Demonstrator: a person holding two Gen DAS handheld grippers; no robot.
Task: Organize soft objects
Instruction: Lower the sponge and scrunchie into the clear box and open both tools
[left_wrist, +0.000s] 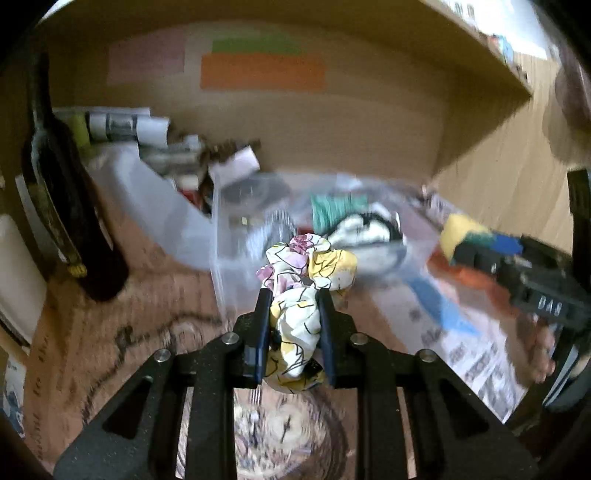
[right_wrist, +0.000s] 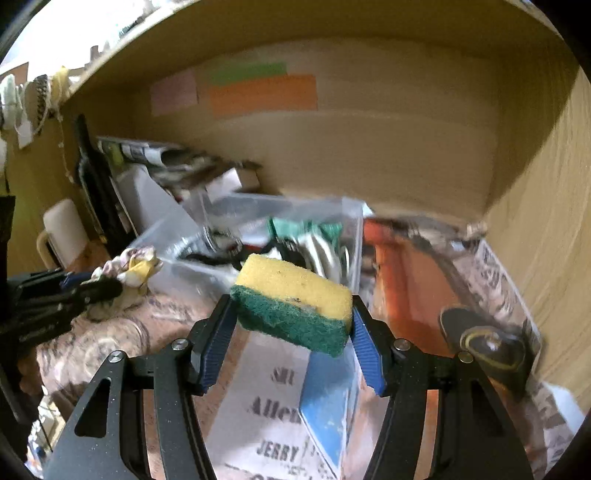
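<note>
The left hand-held gripper (left_wrist: 293, 314) pinches a floral cloth (left_wrist: 303, 291); the right hand-held gripper (right_wrist: 291, 325) pinches a sponge (right_wrist: 295, 299). Carry both over the clear bin (right_wrist: 351, 221) at twelve o'clock, releasing only once inside its rim.

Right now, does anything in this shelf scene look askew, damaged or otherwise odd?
The yellow sponge with a green scouring layer sits tilted in the right gripper, and its green edge looks frayed. The clear plastic bin behind it seems to lean. The floral fabric bundle in the left gripper is merely crumpled.
</note>
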